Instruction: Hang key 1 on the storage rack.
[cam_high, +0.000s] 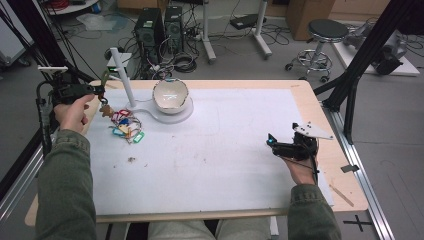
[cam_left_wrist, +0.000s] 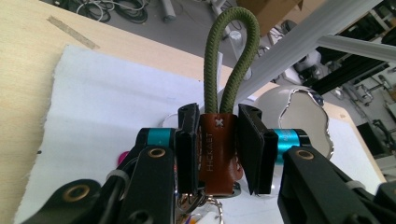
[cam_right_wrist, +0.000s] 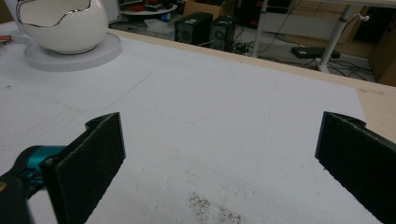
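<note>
1. High view: the left gripper (cam_high: 98, 90) is held above the far left edge of the white-covered wooden worktop (cam_high: 225, 145). It holds a keychain by its brown leather tag with an olive-green cord loop (cam_high: 105, 80). A bunch of coloured key tags and rings (cam_high: 126, 126) hangs down from it onto the worktop, near the round white stand (cam_high: 172, 114) that carries a white egg-shaped bowl with a wavy rim (cam_high: 170, 95). The right gripper (cam_high: 272, 142) rests low over the worktop's right side, well apart from the keychain.
2. Left gripper view: both black pads are clenched on the brown leather tag (cam_left_wrist: 217, 154), and the green cord loop (cam_left_wrist: 232, 56) stands upright above them. Metal rings show below the tag.
3. Right gripper view: the jaws are spread wide and grasp nothing, with bare white worktop (cam_right_wrist: 224, 121) between them. The white bowl (cam_right_wrist: 63, 23) stands far left.
</note>
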